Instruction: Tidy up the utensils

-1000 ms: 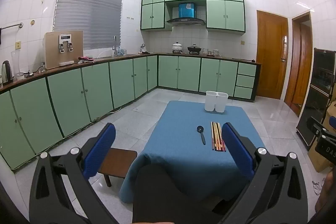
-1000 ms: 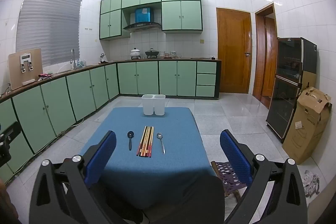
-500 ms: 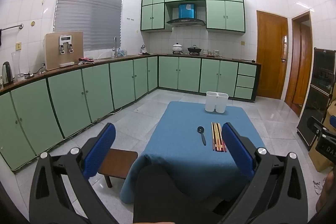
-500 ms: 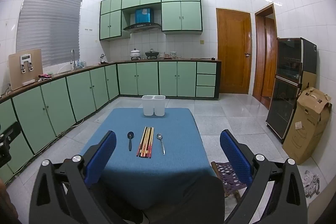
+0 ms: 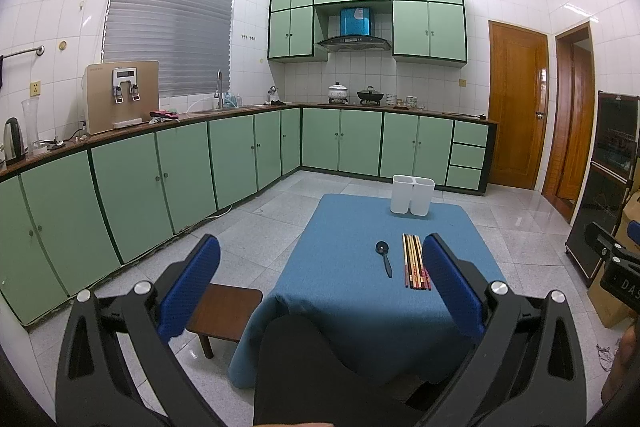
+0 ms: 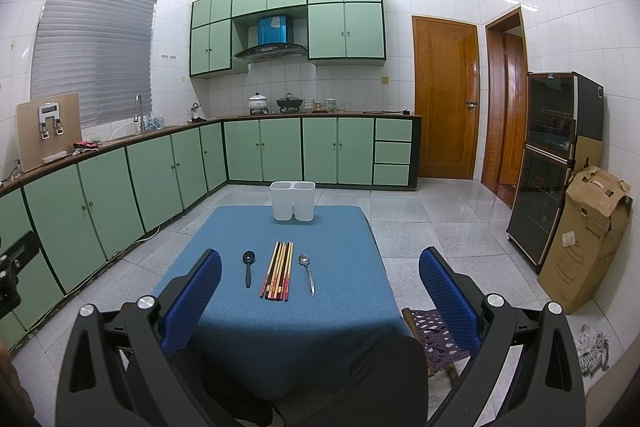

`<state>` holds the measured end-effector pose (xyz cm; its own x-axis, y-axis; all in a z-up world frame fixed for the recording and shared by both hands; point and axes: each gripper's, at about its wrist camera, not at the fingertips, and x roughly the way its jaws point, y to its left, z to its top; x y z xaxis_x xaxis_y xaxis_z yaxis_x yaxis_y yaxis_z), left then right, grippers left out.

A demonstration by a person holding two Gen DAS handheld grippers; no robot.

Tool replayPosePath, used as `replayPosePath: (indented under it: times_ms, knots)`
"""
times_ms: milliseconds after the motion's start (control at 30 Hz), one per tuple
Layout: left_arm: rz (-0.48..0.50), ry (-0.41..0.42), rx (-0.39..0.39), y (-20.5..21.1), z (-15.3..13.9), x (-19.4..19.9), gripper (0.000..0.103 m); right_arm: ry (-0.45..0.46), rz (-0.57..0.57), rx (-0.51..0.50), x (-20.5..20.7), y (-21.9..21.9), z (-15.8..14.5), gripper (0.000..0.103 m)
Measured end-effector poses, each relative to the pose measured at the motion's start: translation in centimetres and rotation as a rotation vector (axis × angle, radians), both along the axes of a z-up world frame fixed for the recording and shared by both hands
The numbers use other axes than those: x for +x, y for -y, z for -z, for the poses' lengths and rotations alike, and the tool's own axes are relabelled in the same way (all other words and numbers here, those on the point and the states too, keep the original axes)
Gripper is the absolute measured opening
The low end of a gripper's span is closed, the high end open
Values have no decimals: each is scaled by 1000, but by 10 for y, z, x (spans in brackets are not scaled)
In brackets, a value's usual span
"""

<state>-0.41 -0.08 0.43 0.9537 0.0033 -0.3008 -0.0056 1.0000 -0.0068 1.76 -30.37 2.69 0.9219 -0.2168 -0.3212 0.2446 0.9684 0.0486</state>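
A low table with a blue cloth stands on the kitchen floor. On it lie a black spoon, a row of several chopsticks and a metal spoon; the left wrist view hides the metal spoon behind a finger. A white two-compartment holder stands upright at the table's far edge. My left gripper is open and empty, held well short of the table. My right gripper is open and empty, also short of the table.
A brown wooden stool stands at the table's left, a woven stool at its right. Green cabinets line the left and far walls. A dark cabinet and a cardboard box stand on the right.
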Motion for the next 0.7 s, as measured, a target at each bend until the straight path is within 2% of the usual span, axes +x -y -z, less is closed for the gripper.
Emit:
replayPosePath:
  times_ms: [700]
  knots:
    - [1,0,1,3,0,1,98,3,0,-4,1,0,0,97]
